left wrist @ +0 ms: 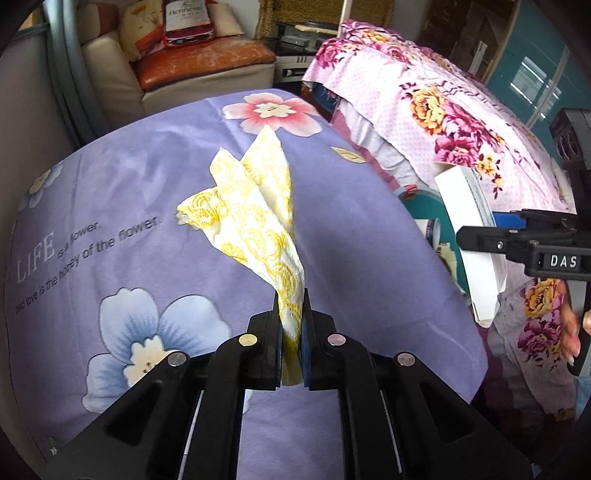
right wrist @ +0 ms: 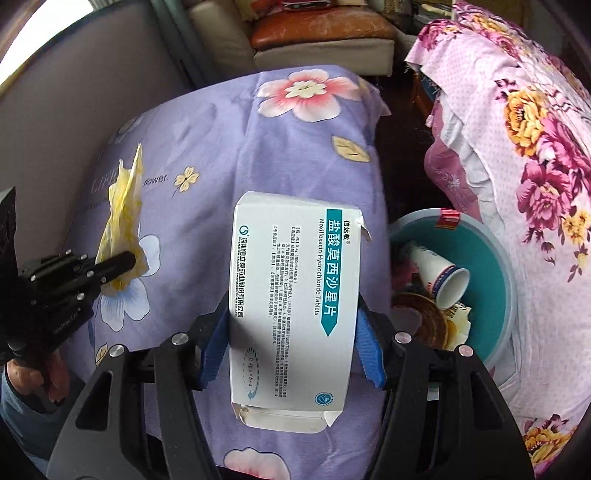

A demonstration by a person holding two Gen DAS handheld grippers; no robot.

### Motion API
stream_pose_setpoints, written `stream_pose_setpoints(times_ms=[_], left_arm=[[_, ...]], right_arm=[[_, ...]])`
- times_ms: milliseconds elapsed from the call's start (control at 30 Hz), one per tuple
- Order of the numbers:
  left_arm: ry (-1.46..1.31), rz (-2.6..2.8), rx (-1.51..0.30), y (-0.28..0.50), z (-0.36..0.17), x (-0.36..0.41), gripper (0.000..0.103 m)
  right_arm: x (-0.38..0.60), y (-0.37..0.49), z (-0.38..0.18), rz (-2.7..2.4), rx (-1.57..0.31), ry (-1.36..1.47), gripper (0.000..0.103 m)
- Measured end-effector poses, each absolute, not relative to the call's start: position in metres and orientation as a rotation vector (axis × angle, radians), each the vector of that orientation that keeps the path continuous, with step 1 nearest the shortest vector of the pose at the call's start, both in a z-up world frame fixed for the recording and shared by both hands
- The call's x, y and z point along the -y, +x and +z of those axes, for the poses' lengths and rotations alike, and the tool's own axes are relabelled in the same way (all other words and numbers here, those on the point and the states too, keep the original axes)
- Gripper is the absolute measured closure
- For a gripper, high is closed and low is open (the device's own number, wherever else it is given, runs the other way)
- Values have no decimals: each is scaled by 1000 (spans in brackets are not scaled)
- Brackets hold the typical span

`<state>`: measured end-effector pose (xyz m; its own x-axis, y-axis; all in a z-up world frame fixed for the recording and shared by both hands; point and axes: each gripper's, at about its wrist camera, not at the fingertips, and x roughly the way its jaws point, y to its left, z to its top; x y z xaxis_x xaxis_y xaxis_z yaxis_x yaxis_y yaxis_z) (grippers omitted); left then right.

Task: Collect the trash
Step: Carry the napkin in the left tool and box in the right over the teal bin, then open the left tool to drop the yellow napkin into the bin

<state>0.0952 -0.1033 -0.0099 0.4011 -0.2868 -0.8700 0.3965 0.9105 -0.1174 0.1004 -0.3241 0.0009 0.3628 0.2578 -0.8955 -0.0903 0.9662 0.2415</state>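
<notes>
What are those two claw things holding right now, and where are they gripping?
The left gripper pinches a yellow-patterned napkin by its gathered lower end. The right gripper clamps a white medicine box across its long side edges.

"LIFE is a flower. and love is the honey of the flower." is printed in pale and grey letters on the purple sheet (left wrist: 147,206); only "flower." is made out on it in the right wrist view. "Hennessy" is read on the red and white bag (left wrist: 188,22) on the sofa. "DAS" is embossed in white on the right gripper (left wrist: 480,240). On the white box (right wrist: 295,310), "Moxifloxacin Hydrochloride Tablets" is printed beside a teal band of large Chinese characters; small Chinese text and a company line along the edge are too fine to be read. Faint lettering on the left gripper (right wrist: 125,260) is illegible.
</notes>
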Motion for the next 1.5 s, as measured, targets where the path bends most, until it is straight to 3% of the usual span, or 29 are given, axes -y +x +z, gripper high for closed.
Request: stream_pose_setpoints(times_ms=[333,700,1300,1400,1433,1467,1500], left_arm=[[208,-609,-1119,101,-11,231,95],[247,-709,-1241,104,-56,332,95],[293,-718,-1313,107,-100,367,94],[306,-702,-1305,106,-98,368,82],[312,-700,-1293,105,-97,369,70],[322,-692,-1272,104,-94,369,51],[330,-684,-1249,103,-92,369,41]], right_arm=[[430,91,-1,95,-1138,277,45],[499,84,-33,89,-1183,349,45],[534,92,-61,92,-1228,407,44],[534,94,-62,91,-1227,408,44],[534,95,-62,90,-1227,408,44],[534,96,-62,90,-1227,408,44],[534,96,-62,88,-1227,408,44]])
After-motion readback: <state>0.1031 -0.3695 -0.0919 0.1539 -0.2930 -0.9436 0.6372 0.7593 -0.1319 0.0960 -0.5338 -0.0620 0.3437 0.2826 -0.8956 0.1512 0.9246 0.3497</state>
